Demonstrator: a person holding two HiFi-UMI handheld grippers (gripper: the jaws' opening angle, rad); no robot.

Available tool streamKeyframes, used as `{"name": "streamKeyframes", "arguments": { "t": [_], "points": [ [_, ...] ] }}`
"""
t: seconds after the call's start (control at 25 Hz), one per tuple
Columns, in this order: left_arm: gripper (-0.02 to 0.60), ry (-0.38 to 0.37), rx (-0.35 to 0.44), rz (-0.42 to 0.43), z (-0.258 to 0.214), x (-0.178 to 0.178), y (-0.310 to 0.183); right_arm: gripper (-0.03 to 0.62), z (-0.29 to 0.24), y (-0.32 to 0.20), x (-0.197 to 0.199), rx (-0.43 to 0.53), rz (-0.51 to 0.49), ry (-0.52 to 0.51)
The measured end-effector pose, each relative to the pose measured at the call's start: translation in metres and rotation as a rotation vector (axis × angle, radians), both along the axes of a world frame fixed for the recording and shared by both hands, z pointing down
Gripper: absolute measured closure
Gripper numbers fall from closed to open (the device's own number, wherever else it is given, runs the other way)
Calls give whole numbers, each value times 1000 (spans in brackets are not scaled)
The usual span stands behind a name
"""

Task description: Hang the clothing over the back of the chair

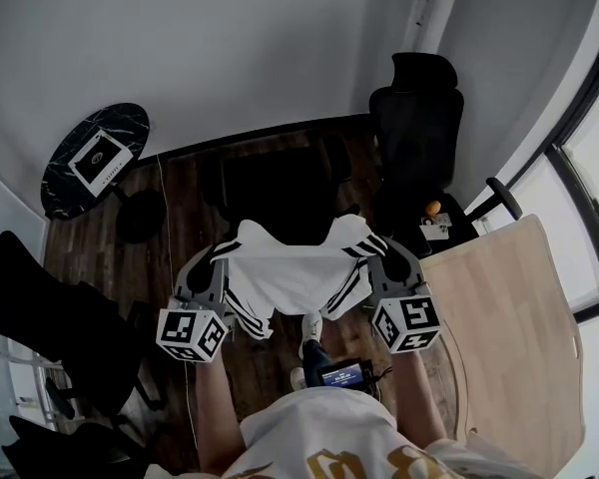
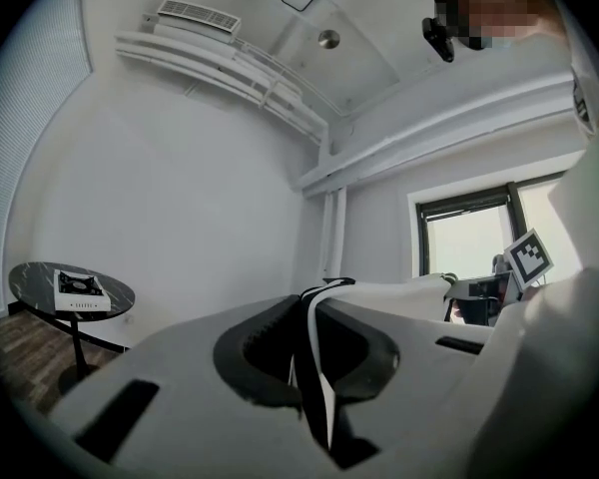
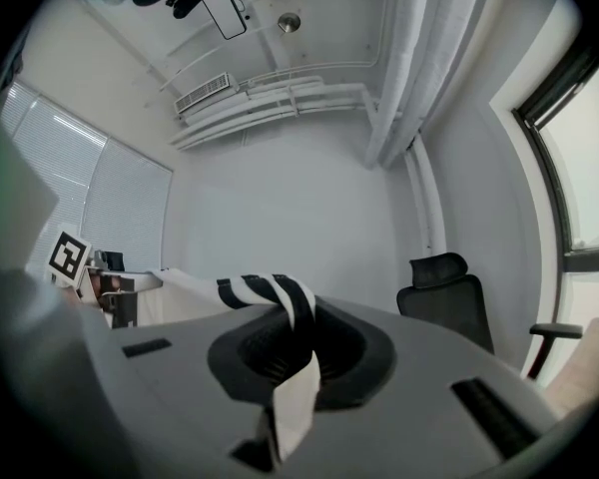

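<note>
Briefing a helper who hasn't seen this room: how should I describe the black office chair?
Find the light wooden desk by the window. Beyond its far end, against the white wall, stands the office chair. Unlike the other dark seats, it has a tall back topped by a headrest.

The clothing (image 1: 295, 267) is soft white cloth with black stripes. The left gripper (image 2: 309, 322) and the right gripper (image 3: 285, 332) have matt grey plastic shells. The floor (image 1: 185, 183) is dark wood planks, the desk (image 1: 509, 307) is pale smooth wood.
</note>
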State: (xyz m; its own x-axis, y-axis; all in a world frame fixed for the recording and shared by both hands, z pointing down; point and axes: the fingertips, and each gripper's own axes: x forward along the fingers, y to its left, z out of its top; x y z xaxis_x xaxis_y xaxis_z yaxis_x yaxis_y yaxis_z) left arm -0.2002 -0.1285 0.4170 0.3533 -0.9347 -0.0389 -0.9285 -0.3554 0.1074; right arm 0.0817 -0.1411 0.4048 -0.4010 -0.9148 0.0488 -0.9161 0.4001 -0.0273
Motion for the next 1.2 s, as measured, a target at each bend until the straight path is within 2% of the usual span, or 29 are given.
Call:
{"name": "streamKeyframes", "arguments": {
  "t": [0.36,0.64,0.88,1.2],
  "points": [
    [551,6,16,-6,-22,-5,-21,572,-25,-25,-4,60,9,62],
    [551,-39,11,-7,-40,-5,-55,572,-46,-61,-2,98,26,72],
    [551,-23,12,-30,-54,-11,-82,572,-62,-95,-9,122,9,91],
    [551,-49,6,-67,-59,-20,-130,572,-70,-143,-19,133,-22,131]
  ]
}}
